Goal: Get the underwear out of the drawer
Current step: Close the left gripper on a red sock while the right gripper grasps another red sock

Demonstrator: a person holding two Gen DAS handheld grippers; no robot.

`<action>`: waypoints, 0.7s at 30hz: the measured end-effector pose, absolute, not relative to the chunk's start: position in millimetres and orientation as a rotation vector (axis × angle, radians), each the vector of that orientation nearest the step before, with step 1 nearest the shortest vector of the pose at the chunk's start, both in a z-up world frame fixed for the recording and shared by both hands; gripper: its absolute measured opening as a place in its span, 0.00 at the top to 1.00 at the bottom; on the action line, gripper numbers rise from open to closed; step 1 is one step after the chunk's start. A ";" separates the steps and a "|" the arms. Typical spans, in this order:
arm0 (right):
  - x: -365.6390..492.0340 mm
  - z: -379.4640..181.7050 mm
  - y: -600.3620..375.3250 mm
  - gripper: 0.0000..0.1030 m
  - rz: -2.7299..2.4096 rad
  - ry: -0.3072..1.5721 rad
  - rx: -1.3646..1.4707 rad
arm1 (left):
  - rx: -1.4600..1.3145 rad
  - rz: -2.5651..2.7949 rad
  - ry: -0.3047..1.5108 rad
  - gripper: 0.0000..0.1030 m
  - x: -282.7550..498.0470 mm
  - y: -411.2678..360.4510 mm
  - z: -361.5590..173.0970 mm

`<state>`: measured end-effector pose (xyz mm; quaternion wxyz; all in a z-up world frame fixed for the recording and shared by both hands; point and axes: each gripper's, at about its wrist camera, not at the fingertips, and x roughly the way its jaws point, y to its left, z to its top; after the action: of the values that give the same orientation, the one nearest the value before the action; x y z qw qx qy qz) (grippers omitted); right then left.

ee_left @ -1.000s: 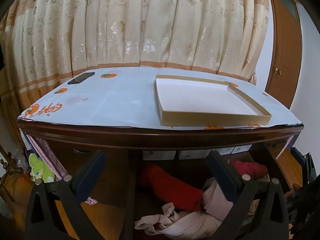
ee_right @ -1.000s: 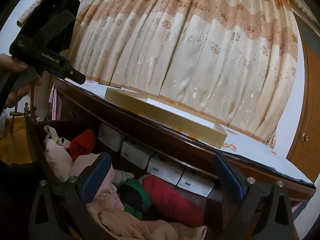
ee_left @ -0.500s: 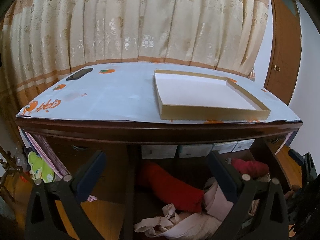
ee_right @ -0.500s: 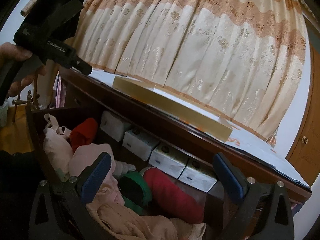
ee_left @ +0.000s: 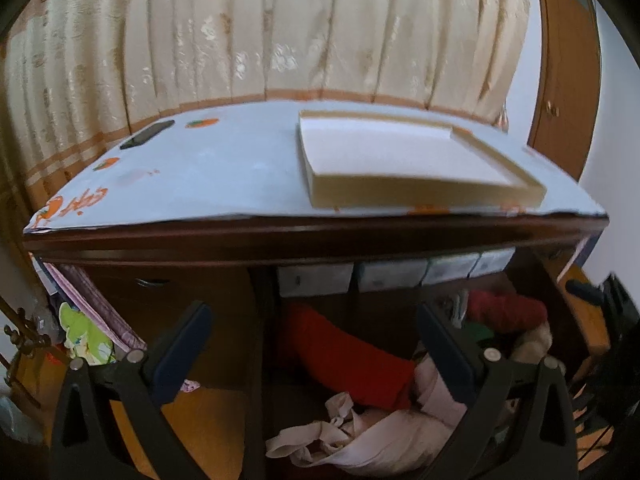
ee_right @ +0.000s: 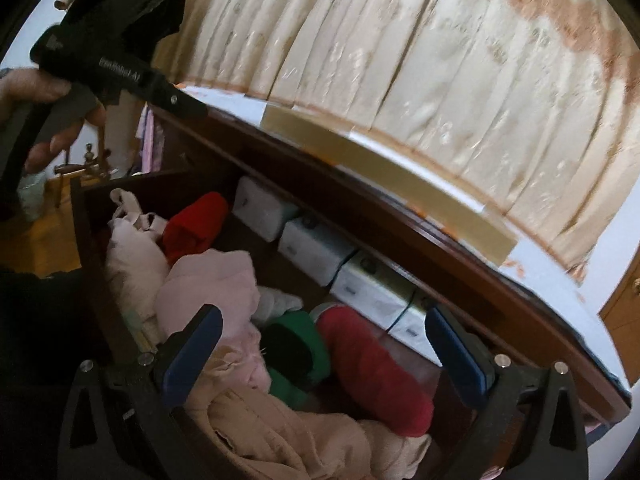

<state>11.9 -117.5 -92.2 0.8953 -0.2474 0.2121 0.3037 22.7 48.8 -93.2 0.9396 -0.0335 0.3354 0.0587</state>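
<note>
Underwear [ee_right: 280, 432] fills the near end of the open drawer [ee_right: 86, 216], a heap of pale pink and beige pieces lying loose and crumpled. The right gripper [ee_right: 324, 354] hangs just above that heap with its blue-padded fingers [ee_right: 192, 354] spread wide and nothing between them. Just beyond the pile lie a red roll [ee_right: 376, 372] and a green roll [ee_right: 298, 350] side by side, with another red roll [ee_right: 194, 226] further left. Along the far wall of the drawer runs a row of small white boxes [ee_right: 316, 250]. The left gripper [ee_left: 312, 354] is also spread and empty, held out in front of the drawer's left side. Above, on the dresser top [ee_left: 208, 176], a shallow gold-sided tray [ee_left: 404, 164] sits to the right and a dark phone [ee_left: 147, 134] lies at the far left. A cream curtain [ee_left: 260, 32] hangs behind.
</note>
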 end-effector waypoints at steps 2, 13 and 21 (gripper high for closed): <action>19.9 -93.3 -116.0 0.01 0.661 0.508 -0.503 | -0.051 0.109 0.711 0.00 28.4 43.9 -100.5; 57.4 -93.3 -130.4 0.01 0.664 0.726 -0.374 | 0.004 0.066 0.840 0.00 56.6 30.0 -130.7; 77.7 -93.2 -125.9 0.01 0.607 0.756 -0.568 | -0.013 0.015 0.946 0.00 72.0 29.3 -142.0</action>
<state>77.7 -125.9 -93.2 0.8461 -0.2695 0.3586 0.2878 72.0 29.3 -142.0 0.8902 -0.0062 0.4554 0.0071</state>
